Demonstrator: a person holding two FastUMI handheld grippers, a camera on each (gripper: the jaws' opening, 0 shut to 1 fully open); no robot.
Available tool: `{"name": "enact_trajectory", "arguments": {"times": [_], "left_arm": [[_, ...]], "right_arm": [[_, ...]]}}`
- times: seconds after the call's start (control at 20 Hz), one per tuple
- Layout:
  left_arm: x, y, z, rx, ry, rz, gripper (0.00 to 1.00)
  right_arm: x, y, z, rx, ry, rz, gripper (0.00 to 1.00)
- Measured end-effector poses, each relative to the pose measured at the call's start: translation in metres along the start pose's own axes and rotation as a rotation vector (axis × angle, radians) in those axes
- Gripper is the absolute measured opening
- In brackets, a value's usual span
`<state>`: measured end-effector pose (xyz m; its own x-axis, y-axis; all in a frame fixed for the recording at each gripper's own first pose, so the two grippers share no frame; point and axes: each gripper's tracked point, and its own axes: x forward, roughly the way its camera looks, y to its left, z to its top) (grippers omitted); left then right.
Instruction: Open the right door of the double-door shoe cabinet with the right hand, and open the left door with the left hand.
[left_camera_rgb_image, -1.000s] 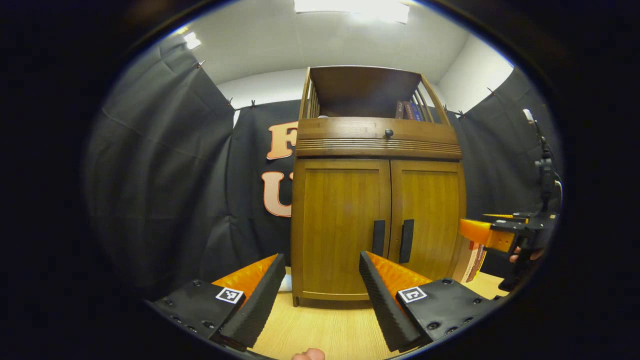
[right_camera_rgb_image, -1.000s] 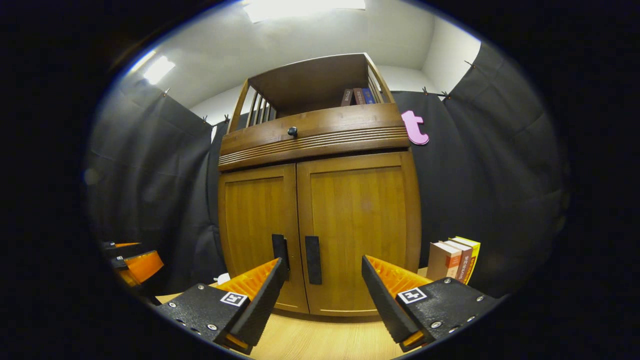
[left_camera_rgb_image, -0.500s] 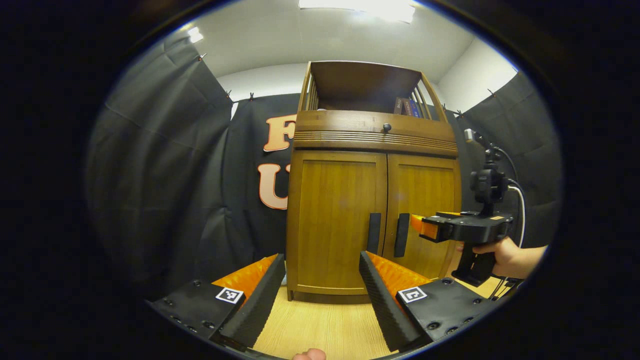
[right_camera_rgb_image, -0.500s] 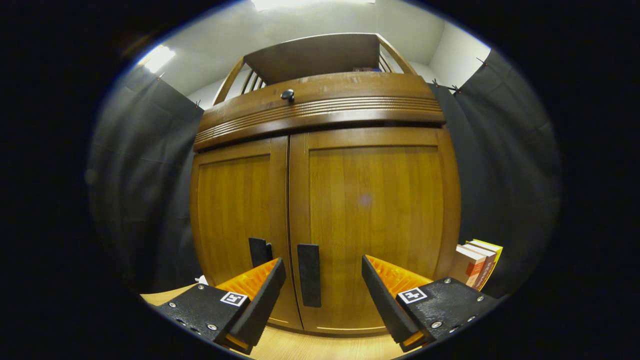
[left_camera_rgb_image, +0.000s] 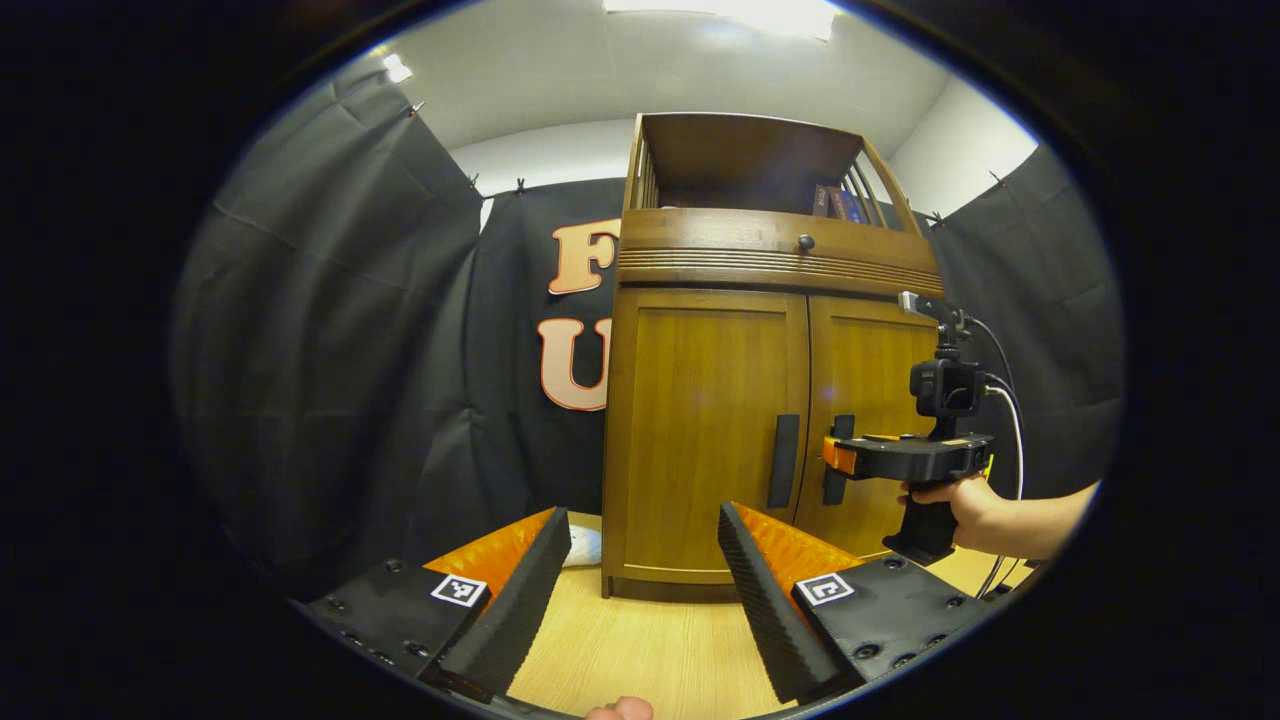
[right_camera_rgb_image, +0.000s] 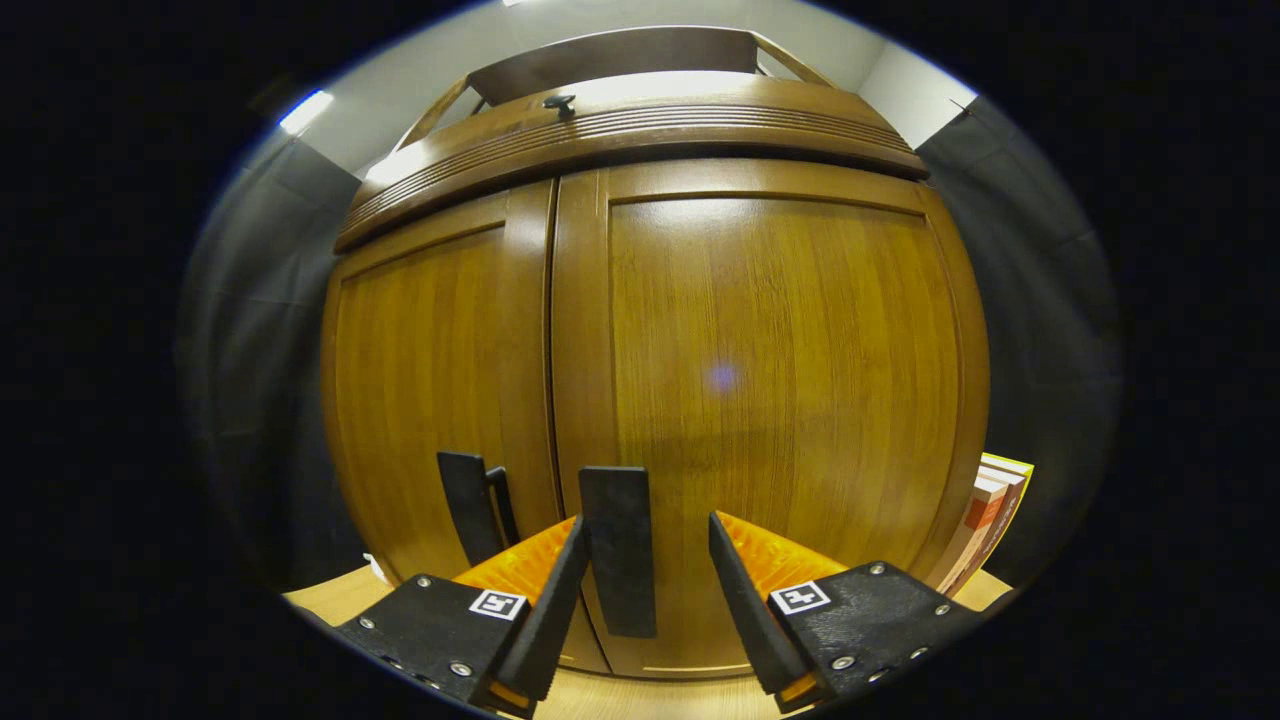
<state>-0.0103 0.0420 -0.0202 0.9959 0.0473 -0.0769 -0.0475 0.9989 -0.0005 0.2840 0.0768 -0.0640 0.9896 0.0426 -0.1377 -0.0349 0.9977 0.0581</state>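
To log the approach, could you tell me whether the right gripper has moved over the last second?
Yes. The right gripper has closed in on the cabinet; its open fingers now flank the right door's handle.

Shows both shoe cabinet (left_camera_rgb_image: 770, 400) doors closed, right hand-held gripper (left_camera_rgb_image: 832, 455) at the right door handle (left_camera_rgb_image: 840, 460), left hand-held gripper (left_camera_rgb_image: 640, 590) spread wide.
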Motion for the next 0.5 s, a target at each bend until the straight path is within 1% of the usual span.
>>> {"name": "enact_trajectory", "arguments": {"times": [0.1,0.15,0.2,0.25,0.3,0.35,0.4,0.45,0.5], "left_arm": [[0.003,0.003,0.001,0.005,-0.006,0.004,0.96],[0.004,0.004,0.001,0.006,-0.009,0.005,0.96],[0.006,0.005,0.002,0.008,-0.011,0.007,0.97],[0.006,0.005,0.001,0.009,-0.012,0.007,0.97],[0.008,0.004,0.001,0.011,-0.012,0.008,0.97],[0.009,0.005,0.001,0.013,-0.014,0.01,0.97],[0.009,0.005,0.001,0.014,-0.015,0.013,0.97],[0.01,0.004,0.002,0.016,-0.013,0.014,0.97],[0.01,0.004,0.002,0.018,-0.014,0.014,0.97]], "right_arm": [[0.005,0.002,-0.004,-0.001,0.011,0.0,0.7],[0.009,0.002,-0.005,-0.007,0.01,-0.003,0.63],[0.013,0.003,-0.005,-0.016,0.014,-0.005,0.66],[0.01,0.002,-0.007,-0.027,0.012,-0.018,0.59],[0.011,0.003,-0.007,-0.044,0.003,-0.023,0.64],[0.01,0.003,-0.008,-0.065,-0.005,-0.031,0.63],[0.011,0.005,-0.009,-0.074,-0.017,-0.032,0.58],[0.011,0.012,-0.011,-0.063,-0.021,-0.012,0.52],[0.012,0.011,-0.012,-0.041,-0.036,-0.028,0.41]]}}
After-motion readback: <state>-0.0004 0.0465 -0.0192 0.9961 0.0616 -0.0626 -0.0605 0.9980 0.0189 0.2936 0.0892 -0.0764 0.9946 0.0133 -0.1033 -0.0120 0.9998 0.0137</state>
